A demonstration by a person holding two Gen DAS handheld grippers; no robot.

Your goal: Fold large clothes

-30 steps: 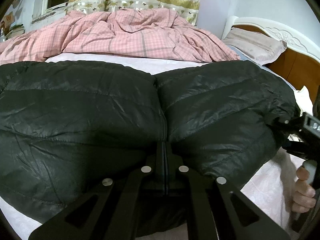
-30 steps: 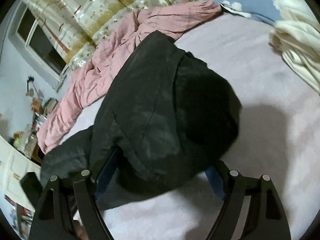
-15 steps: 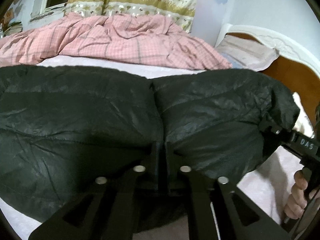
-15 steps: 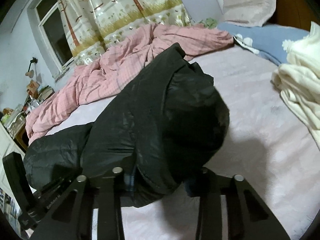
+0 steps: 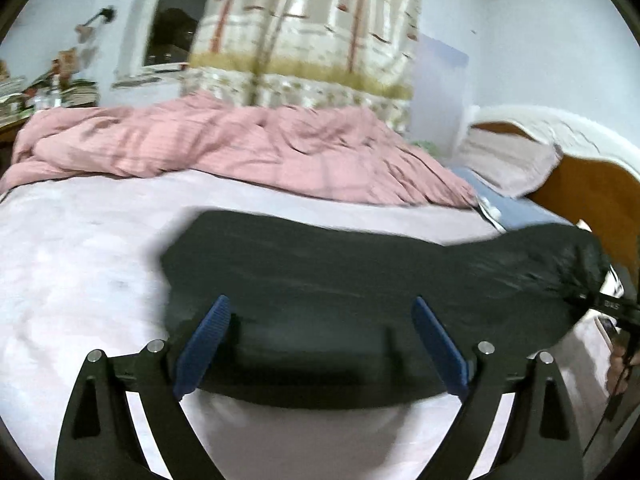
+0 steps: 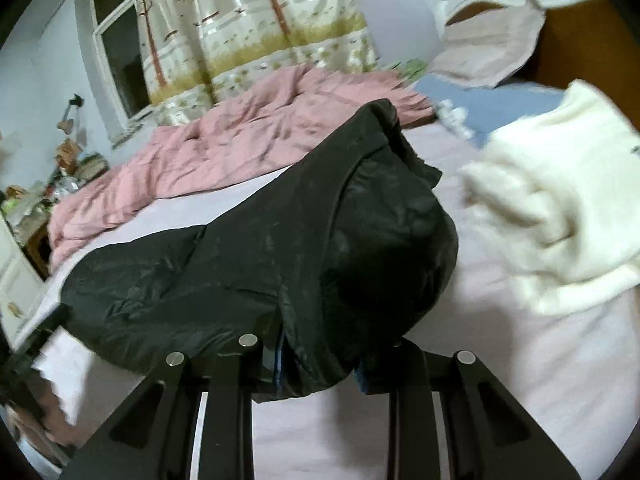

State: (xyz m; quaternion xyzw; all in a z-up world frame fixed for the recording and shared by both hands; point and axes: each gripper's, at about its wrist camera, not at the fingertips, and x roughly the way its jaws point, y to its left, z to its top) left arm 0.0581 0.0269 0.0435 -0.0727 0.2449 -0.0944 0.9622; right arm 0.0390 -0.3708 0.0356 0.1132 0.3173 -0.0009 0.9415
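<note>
A black puffer jacket lies folded on the pale pink bed sheet. My left gripper is open, its blue pads spread wide just at the jacket's near edge, holding nothing. In the right wrist view the jacket bulges up in front of my right gripper, which is shut on the jacket's near edge, fabric pinched between its fingers. The right gripper also shows at the far right of the left wrist view, at the jacket's end.
A rumpled pink quilt lies along the far side of the bed. A white fluffy garment sits to the right. Pillows and a wooden headboard stand at the right; curtain and window behind.
My left gripper has let go of the jacket, opened wide and pulled back and up. The jacket now lies lower on the sheet. The right gripper has stayed shut on its edge.
</note>
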